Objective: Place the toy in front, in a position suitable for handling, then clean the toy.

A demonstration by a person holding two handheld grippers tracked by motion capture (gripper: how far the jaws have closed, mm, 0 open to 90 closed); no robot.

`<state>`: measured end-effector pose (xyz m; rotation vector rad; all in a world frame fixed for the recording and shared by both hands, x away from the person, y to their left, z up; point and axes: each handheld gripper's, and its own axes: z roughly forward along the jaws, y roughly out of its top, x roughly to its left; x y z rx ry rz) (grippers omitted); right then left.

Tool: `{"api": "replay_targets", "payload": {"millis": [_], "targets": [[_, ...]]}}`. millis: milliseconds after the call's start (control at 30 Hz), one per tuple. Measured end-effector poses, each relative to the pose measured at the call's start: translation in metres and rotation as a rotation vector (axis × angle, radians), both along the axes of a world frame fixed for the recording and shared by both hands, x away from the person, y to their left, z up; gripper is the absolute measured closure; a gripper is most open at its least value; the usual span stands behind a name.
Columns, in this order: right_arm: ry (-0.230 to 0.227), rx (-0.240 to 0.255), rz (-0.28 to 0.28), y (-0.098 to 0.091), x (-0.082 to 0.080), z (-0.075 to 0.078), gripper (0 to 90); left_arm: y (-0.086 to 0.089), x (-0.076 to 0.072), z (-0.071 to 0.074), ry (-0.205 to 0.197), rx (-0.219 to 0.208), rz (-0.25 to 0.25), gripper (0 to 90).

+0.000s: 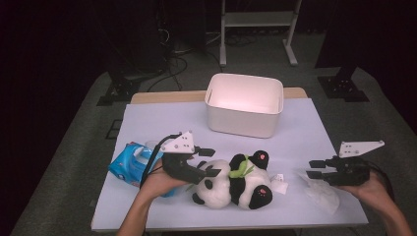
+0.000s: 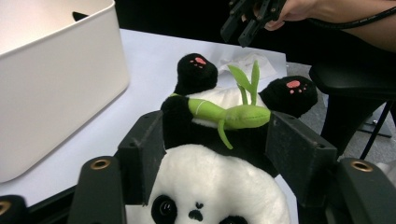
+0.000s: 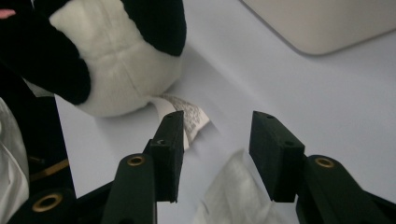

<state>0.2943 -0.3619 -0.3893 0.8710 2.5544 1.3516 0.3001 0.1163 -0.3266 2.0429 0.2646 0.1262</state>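
A black-and-white panda plush (image 1: 236,184) lies on its back on the pale table sheet, with a green bamboo sprig (image 2: 233,116) across its chest. My left gripper (image 1: 215,162) is open, and its jaws stand on either side of the panda's shoulders just past the head (image 2: 210,186). My right gripper (image 1: 311,168) hovers open at the right side of the table, pointing toward the panda's feet. In the right gripper view its jaws frame bare sheet, between the panda's white tag (image 3: 189,116) and a crumpled white wrapper (image 3: 233,191).
A white plastic bin (image 1: 244,105) stands open behind the panda. A blue packet (image 1: 129,164) lies under my left forearm at the sheet's left edge. The white wrapper (image 1: 322,194) lies near the front right corner. Dark floor and stands surround the table.
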Motion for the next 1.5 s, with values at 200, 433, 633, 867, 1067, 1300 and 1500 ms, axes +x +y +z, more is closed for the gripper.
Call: {"api": "replay_targets", "payload": {"millis": [200, 433, 633, 867, 1067, 1300, 1500], "targets": [[-0.02, -0.002, 0.055, 0.02, 0.016, 0.014, 47.1, 0.005, -0.001, 0.002, -0.005, 0.004, 0.008, 29.5], [-0.05, -0.002, 0.114, 0.048, 0.037, 0.031, 41.5, 0.016, -0.001, 0.005, -0.015, -0.005, 0.025, 23.4], [-0.065, -0.018, 0.137, 0.067, 0.053, 0.04, 39.6, 0.027, 0.0, 0.009, -0.028, -0.015, 0.061, 19.1], [-0.088, -0.04, 0.169, 0.085, 0.064, 0.053, 39.3, 0.037, 0.0, 0.01, -0.027, -0.016, 0.087, 16.5], [-0.095, -0.065, 0.201, 0.104, 0.079, 0.069, 39.3, 0.048, 0.0, 0.014, -0.034, -0.026, 0.113, 15.3], [-0.101, -0.073, 0.24, 0.125, 0.091, 0.081, 39.3, 0.058, -0.001, 0.017, -0.042, -0.039, 0.127, 15.2], [-0.112, -0.073, 0.261, 0.138, 0.097, 0.087, 39.3, 0.064, -0.001, 0.019, -0.045, -0.051, 0.136, 14.1]]}}
